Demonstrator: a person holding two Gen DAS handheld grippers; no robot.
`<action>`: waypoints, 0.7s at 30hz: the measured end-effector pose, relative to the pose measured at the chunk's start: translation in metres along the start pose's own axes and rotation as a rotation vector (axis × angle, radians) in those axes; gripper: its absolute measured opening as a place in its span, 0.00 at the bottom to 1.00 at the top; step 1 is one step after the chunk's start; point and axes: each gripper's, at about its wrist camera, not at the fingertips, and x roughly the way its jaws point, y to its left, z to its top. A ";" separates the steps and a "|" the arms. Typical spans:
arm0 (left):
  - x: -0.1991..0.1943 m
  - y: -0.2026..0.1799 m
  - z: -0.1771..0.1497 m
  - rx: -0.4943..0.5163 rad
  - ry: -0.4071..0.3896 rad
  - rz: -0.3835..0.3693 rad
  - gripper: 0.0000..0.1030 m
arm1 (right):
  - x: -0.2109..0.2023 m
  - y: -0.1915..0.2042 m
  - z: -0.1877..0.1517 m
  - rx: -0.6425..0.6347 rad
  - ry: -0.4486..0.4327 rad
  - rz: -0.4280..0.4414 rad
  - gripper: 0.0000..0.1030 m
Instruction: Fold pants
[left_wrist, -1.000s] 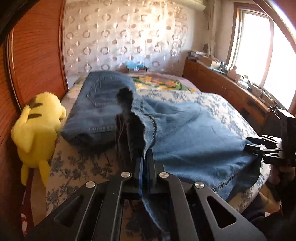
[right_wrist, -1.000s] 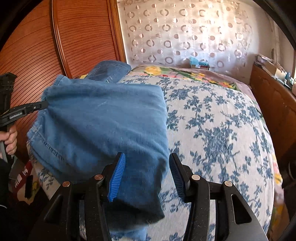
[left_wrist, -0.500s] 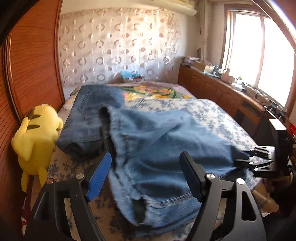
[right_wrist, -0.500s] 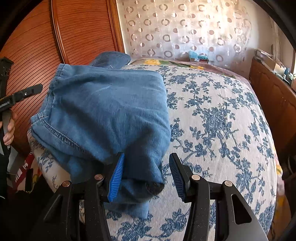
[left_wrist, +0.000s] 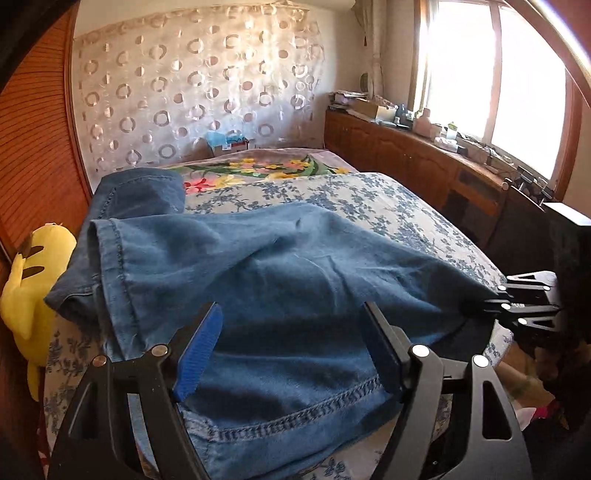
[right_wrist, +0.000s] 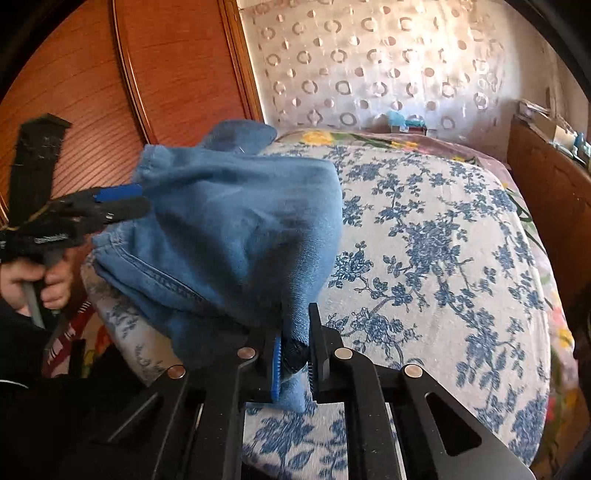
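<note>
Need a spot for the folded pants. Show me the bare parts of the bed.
Free: the blue-floral bedspread between the jeans and the wooden cabinet, back to the flowered blanket. Crowded: the side by the yellow plush, under denim.

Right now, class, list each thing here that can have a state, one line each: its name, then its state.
Left gripper: open, fingers either side of the hem.
Right gripper: shut on the blue denim pants.
Blue denim pants: partly folded, lying on the bed.
Yellow plush toy: beside the bed, against the wooden wall.
</note>
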 end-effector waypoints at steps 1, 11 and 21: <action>0.000 -0.002 0.000 -0.001 0.001 -0.003 0.75 | -0.005 0.001 -0.002 0.005 -0.002 0.012 0.10; 0.021 -0.020 -0.014 0.047 0.058 0.038 0.75 | -0.024 0.004 -0.014 0.037 -0.005 0.004 0.20; 0.038 -0.014 -0.040 0.038 0.124 0.071 0.75 | -0.019 0.004 0.000 0.048 -0.044 -0.060 0.48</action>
